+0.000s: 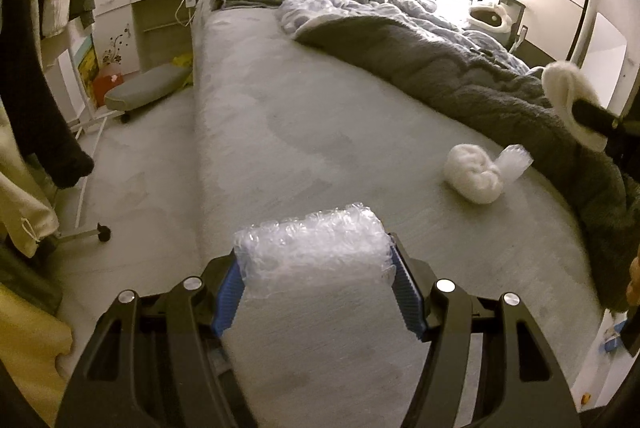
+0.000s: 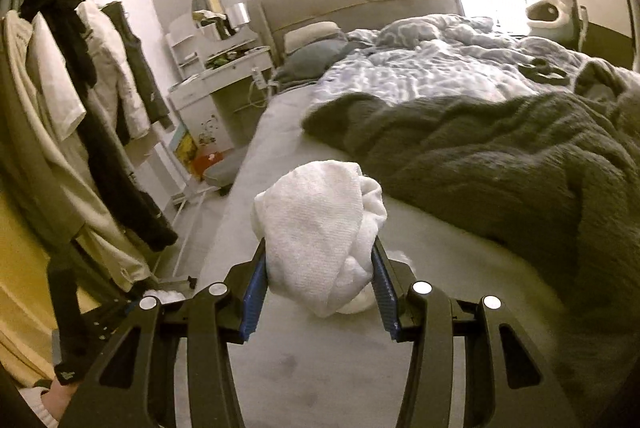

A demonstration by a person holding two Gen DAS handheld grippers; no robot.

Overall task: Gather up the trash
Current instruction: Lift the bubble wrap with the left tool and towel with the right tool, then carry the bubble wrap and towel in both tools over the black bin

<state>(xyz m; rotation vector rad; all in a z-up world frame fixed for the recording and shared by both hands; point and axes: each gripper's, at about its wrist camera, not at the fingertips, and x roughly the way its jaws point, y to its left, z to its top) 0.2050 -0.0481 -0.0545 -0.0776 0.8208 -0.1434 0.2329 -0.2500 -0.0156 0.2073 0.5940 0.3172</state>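
Plainly both grippers are loaded: the left gripper is clamped on a wad of bubble wrap, its blue pads pressed into either side, and the right gripper is clamped on a crumpled white cloth, held above the bed. Two pieces lie on the grey sheet near the dark blanket: a white ball and, touching it, a small clear bubble-wrap scrap. All of it looks feather-light and soft (no risk of breakage), though bubble wrap is slick and springy, so a squeeze across the bulk of the wad seems safer than a pinch at an edge. The white ball should compress readily; taking it across its middle looks best. No brand, label or readable writing shows anywhere.
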